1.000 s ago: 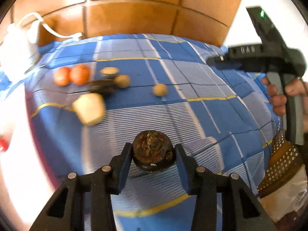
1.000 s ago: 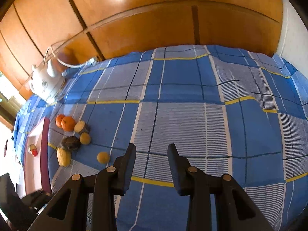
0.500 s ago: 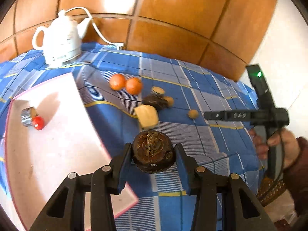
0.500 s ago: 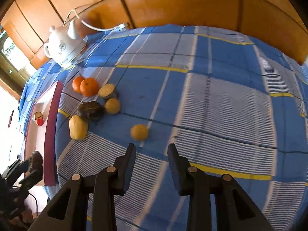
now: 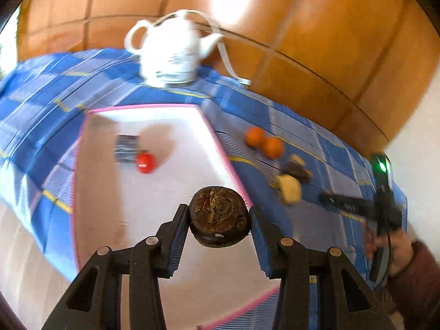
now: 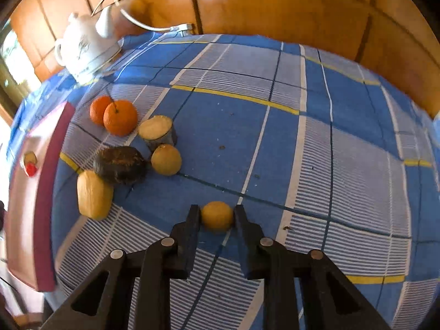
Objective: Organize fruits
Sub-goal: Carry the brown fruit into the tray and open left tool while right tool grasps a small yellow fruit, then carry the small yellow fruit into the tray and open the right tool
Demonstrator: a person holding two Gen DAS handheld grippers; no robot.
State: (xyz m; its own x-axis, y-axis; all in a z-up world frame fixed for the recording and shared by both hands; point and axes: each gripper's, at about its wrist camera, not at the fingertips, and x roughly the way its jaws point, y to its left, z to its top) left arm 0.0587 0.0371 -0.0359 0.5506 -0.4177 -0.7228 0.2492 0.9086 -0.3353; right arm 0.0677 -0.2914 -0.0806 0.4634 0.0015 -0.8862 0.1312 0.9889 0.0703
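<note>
My left gripper [image 5: 219,221] is shut on a dark brown round fruit [image 5: 219,216] and holds it above the white tray with a pink rim [image 5: 143,107]. A small red fruit [image 5: 145,162] and a dark cut piece [image 5: 126,148] lie on the tray. My right gripper [image 6: 217,216] is open around a small yellow fruit [image 6: 217,215] on the blue checked cloth; its fingertips stand on either side of the fruit. Two oranges [image 6: 119,117], a cut pale piece [image 6: 156,130], a tan round fruit [image 6: 166,159], a dark fruit [image 6: 119,165] and a yellow fruit [image 6: 93,194] lie to the left.
A white electric kettle [image 6: 85,51] with its cord stands at the back left by the wooden wall [image 6: 275,8]. The tray's edge [image 6: 52,192] shows at the left of the right wrist view. The right hand and its gripper [image 5: 382,214] show in the left wrist view.
My left gripper has swung left with the dark fruit, from over the cloth to over the tray. My right gripper has moved forward and down until the small yellow fruit sits between its fingers.
</note>
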